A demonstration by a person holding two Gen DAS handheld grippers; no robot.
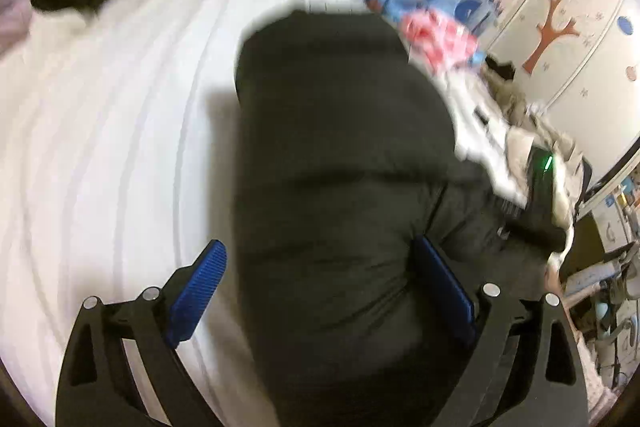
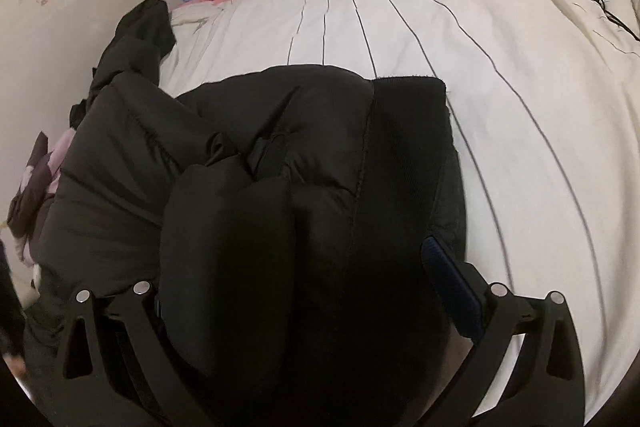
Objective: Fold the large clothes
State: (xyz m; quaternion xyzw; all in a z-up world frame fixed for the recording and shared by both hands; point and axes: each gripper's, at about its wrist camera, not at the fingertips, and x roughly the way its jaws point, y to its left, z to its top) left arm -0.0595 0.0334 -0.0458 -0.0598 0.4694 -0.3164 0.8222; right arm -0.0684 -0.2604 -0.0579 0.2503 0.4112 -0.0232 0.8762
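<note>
Plainly, the puffy black jacket [image 2: 304, 155] lies bunched on the bed [image 2: 500, 75] between both spread grippers [image 1: 320, 291].

No words, labels, brand names or numbers can be read in either view. The left wrist view is blurred throughout, and the right wrist view, though sharper, carries no lettering on anything it shows.
</note>
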